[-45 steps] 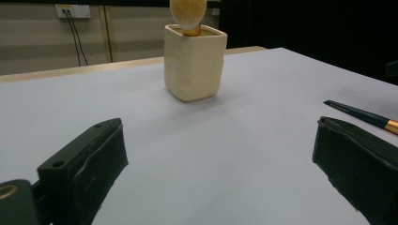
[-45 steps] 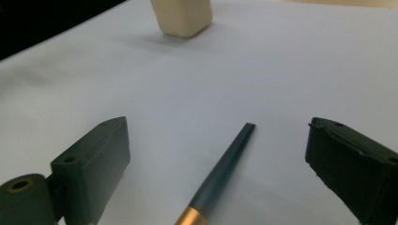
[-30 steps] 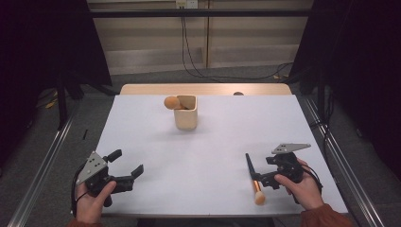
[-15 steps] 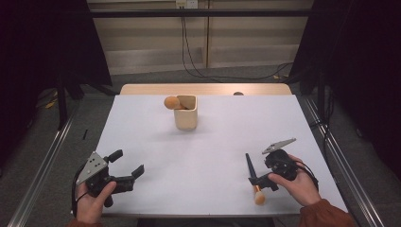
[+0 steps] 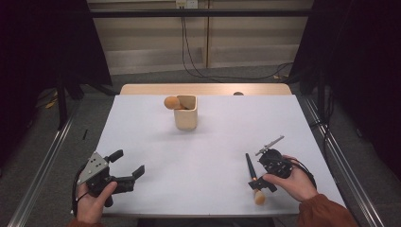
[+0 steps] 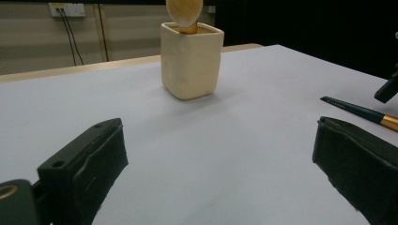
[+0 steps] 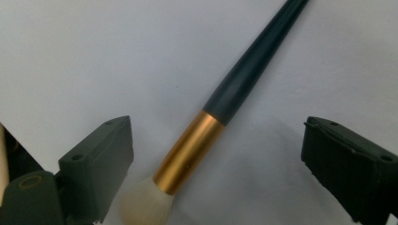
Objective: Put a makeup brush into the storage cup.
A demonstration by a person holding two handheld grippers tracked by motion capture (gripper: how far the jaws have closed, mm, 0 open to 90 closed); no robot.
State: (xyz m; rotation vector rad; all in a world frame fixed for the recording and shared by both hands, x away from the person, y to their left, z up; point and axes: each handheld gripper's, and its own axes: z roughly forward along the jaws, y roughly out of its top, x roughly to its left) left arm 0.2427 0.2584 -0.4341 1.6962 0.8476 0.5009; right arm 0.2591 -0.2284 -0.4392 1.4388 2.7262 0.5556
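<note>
Near the front left corner of the tabletop (image 5: 142,132), the left gripper (image 5: 126,165) rests in the person's left hand with its jaws spread wide and nothing between them; it sits just where it did a second ago. In the left gripper view it looks across the bare white surface at the cream cup (image 6: 191,60), which stands upright toward the back edge, a little left of centre, with a wooden spoon (image 6: 184,11) leaning out of it.

The change is on the right. A second ago the right gripper (image 5: 257,176) lay flatter beside the brush, its grey plate facing up; now the right hand (image 5: 295,182) has rolled it over, so the plate shows edge-on and the jaws tip down over the brush (image 5: 253,177). The brush has not moved: it lies flat near the front edge, right of centre, dark handle pointing toward the back and pale bristles toward the front.

In the right gripper view the jaws stand wide on either side of the brush's gold ferrule (image 7: 187,151), with clear gaps on both sides and no pad touching it. I judge that the pick-up is lined up but not made: the brush is straddled, not held, and closing on the ferrule or lower handle would be the natural next move.
</note>
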